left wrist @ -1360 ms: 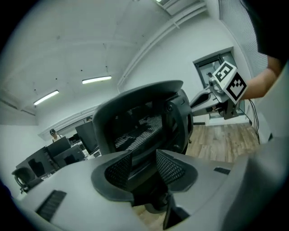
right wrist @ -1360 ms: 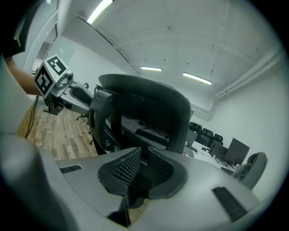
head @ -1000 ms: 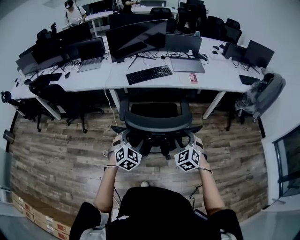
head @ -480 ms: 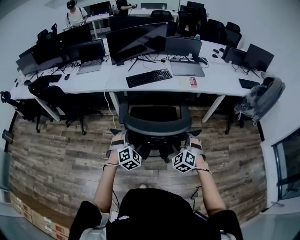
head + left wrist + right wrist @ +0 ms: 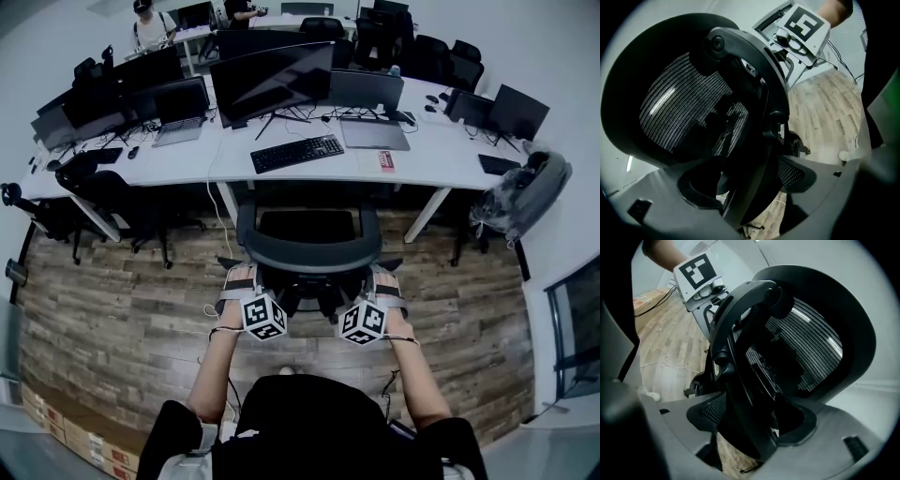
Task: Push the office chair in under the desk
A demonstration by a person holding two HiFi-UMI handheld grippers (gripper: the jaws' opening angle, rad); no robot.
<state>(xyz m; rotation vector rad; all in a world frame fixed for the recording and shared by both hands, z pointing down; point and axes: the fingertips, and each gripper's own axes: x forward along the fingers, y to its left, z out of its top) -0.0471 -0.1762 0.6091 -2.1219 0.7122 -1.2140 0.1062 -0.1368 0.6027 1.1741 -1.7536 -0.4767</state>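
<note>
two slack grips, black mesh office chair (image 5: 309, 246)
left gripper (image 5: 238, 281) jaws spread, right gripper (image 5: 385, 281) jaws opening round its rim; clamp both, push squarely toward the white desk (image 5: 436, 155).

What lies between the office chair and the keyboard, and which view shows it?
Head view: only a bare strip of white desk and the dark gap under its edge lie between keyboard and office chair.

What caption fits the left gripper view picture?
Left gripper, jaws open, straddles the back frame of the black mesh office chair above wooden floor.
</note>
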